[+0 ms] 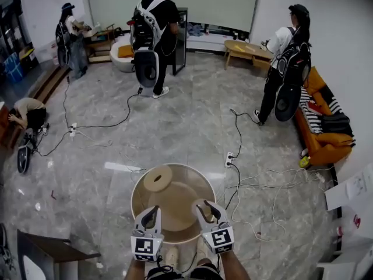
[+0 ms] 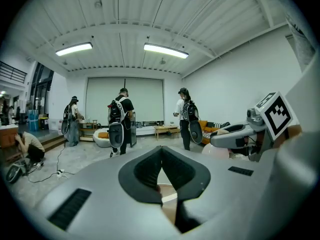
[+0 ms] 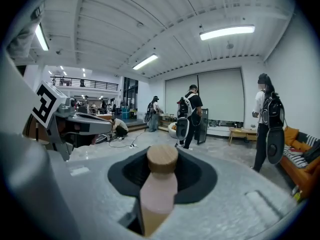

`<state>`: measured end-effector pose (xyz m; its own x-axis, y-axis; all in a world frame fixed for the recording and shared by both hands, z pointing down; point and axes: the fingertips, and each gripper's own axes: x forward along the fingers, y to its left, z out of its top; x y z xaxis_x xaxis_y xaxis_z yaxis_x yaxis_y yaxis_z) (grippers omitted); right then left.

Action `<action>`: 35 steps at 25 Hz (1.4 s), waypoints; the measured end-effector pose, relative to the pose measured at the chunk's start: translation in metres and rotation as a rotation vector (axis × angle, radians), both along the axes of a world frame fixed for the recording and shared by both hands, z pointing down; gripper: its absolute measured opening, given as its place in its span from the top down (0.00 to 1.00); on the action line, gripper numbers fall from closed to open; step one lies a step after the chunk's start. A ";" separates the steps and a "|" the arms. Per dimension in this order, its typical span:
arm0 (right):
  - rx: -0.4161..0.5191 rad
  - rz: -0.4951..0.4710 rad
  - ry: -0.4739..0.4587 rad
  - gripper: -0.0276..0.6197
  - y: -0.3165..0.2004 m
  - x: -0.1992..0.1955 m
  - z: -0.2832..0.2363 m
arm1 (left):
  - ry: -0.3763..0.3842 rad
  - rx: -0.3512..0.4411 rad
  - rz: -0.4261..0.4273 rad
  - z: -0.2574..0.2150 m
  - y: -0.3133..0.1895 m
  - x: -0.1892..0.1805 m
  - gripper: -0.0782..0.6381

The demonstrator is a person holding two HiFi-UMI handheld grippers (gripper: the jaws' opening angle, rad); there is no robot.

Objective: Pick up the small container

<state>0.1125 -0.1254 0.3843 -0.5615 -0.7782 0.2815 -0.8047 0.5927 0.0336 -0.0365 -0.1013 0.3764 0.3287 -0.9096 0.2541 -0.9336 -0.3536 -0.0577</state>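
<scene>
— Container sits clamped in the right gripper, above the table's near edge.
— Left gripper's jaws meet on nothing. Risk: smooth body, one-sided pinch; a jolt could slide it out.

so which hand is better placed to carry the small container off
Right. The right tongs are clamped on the small container, so it is in hand. The left tongs are shut with nothing between them.
</scene>
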 end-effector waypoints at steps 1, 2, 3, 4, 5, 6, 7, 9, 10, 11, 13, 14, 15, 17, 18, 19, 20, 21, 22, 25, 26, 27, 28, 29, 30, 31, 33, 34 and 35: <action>0.004 0.011 -0.001 0.77 0.007 0.002 -0.005 | 0.001 0.006 0.005 -0.005 0.005 -0.001 0.87; 0.008 0.021 0.000 0.77 0.015 0.004 -0.009 | 0.002 0.011 0.012 -0.009 0.011 -0.002 0.87; 0.010 0.031 0.001 0.77 0.023 0.005 -0.012 | 0.002 0.014 0.019 -0.013 0.017 -0.003 0.87; 0.011 0.039 0.003 0.77 0.032 0.006 -0.015 | 0.001 0.017 0.027 -0.016 0.023 -0.004 0.87; 0.014 0.047 0.004 0.77 0.041 0.006 -0.018 | -0.001 0.021 0.036 -0.019 0.029 -0.005 0.87; 0.018 0.053 0.004 0.77 0.049 0.006 -0.021 | -0.002 0.026 0.044 -0.022 0.034 -0.006 0.87; 0.022 0.060 0.004 0.77 0.056 0.006 -0.024 | -0.003 0.031 0.052 -0.025 0.039 -0.007 0.87; 0.031 0.073 0.005 0.77 0.070 0.007 -0.030 | -0.002 0.037 0.069 -0.030 0.048 -0.008 0.87; 0.036 0.083 0.013 0.77 0.078 0.009 -0.031 | -0.003 0.038 0.079 -0.031 0.053 -0.007 0.87; 0.041 0.094 0.021 0.77 0.085 0.012 -0.031 | -0.006 0.039 0.091 -0.032 0.058 -0.006 0.87; 0.052 0.119 0.024 0.77 0.097 0.018 -0.034 | -0.011 0.040 0.114 -0.033 0.068 -0.004 0.87; 0.057 0.130 0.024 0.77 0.103 0.020 -0.036 | -0.011 0.039 0.125 -0.032 0.073 -0.003 0.87; 0.060 0.140 0.025 0.77 0.108 0.022 -0.038 | -0.009 0.036 0.134 -0.031 0.078 -0.002 0.87; 0.060 0.158 0.027 0.77 0.120 0.023 -0.042 | -0.005 0.032 0.149 -0.029 0.090 0.000 0.87; 0.060 0.165 0.028 0.77 0.126 0.024 -0.044 | -0.002 0.030 0.155 -0.027 0.095 0.000 0.87; 0.060 0.171 0.029 0.77 0.131 0.025 -0.044 | 0.001 0.029 0.158 -0.026 0.100 0.001 0.87; 0.061 0.177 0.029 0.77 0.136 0.026 -0.045 | 0.004 0.028 0.161 -0.026 0.104 0.002 0.87; 0.061 0.183 0.027 0.77 0.140 0.027 -0.045 | 0.005 0.027 0.164 -0.027 0.106 0.003 0.87; 0.060 0.188 0.024 0.77 0.143 0.028 -0.045 | 0.005 0.028 0.166 -0.028 0.108 0.004 0.87; 0.061 0.200 0.024 0.77 0.151 0.029 -0.044 | 0.005 0.034 0.169 -0.030 0.112 -0.001 0.87; 0.060 0.201 0.027 0.77 0.152 0.028 -0.043 | 0.004 0.037 0.167 -0.030 0.113 -0.003 0.87; 0.060 0.201 0.028 0.77 0.153 0.027 -0.042 | 0.004 0.039 0.165 -0.030 0.114 -0.004 0.87; 0.061 0.201 0.028 0.77 0.154 0.026 -0.042 | 0.004 0.040 0.163 -0.031 0.114 -0.006 0.87; 0.064 0.200 0.027 0.77 0.154 0.026 -0.042 | 0.006 0.041 0.161 -0.031 0.115 -0.007 0.87; 0.065 0.200 0.026 0.77 0.155 0.026 -0.041 | 0.009 0.041 0.160 -0.031 0.116 -0.008 0.87; 0.062 0.199 0.025 0.77 0.156 0.024 -0.041 | 0.010 0.041 0.159 -0.031 0.117 -0.009 0.87; 0.059 0.196 0.026 0.77 0.158 0.021 -0.041 | 0.011 0.042 0.156 -0.030 0.119 -0.012 0.87; 0.059 0.194 0.028 0.77 0.159 0.020 -0.041 | 0.012 0.042 0.153 -0.029 0.120 -0.013 0.87; 0.060 0.193 0.030 0.77 0.159 0.019 -0.041 | 0.013 0.042 0.150 -0.028 0.121 -0.014 0.87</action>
<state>0.1318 0.0337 0.3429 -0.3927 -0.8861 0.2463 -0.9010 0.4243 0.0900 -0.0502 0.0199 0.3479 0.4647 -0.8598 0.2115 -0.8714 -0.4866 -0.0633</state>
